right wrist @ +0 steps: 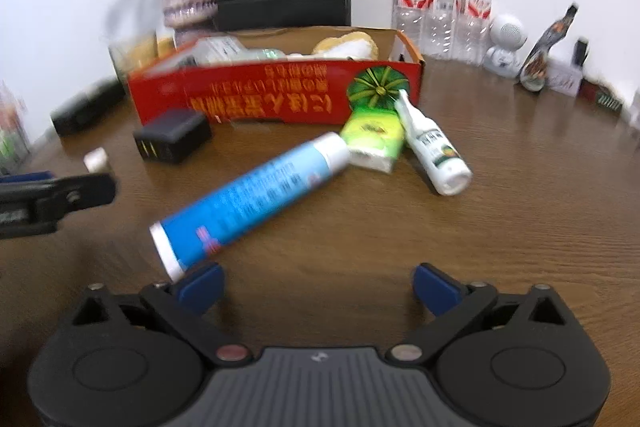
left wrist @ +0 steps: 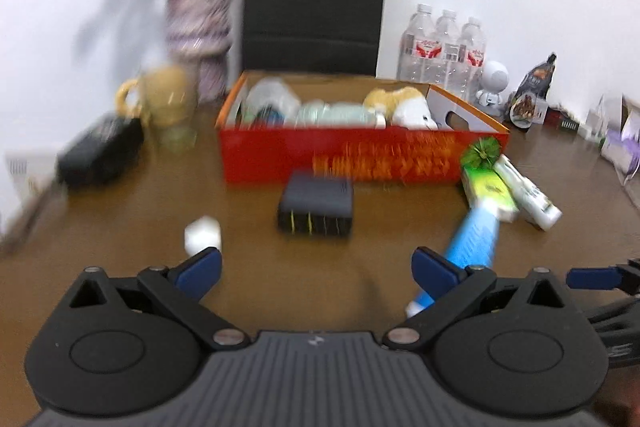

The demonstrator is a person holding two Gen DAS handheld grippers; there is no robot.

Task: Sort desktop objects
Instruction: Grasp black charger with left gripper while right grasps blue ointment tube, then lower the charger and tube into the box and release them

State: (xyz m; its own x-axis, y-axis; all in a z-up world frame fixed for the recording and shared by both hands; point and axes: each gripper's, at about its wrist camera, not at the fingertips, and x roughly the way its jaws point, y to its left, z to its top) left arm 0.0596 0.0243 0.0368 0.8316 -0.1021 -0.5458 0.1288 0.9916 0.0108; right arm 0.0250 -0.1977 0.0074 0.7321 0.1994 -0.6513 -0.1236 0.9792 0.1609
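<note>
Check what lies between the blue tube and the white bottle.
The green box, touching the blue tube and beside the white bottle; right wrist view shows it.

The table (right wrist: 500, 187) shows brown wood grain with a soft sheen; the red box (right wrist: 280, 95) looks like printed cardboard; the blue tube (right wrist: 248, 203) is glossy; the water bottles (right wrist: 440, 7) are clear plastic.

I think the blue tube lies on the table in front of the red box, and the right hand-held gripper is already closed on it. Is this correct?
Not quite. The blue tube does lie on the table in front of the red box, but the right hand-held gripper is open and holds nothing; the tube's near end lies just beside one fingertip. The right wrist view shows this.
</note>
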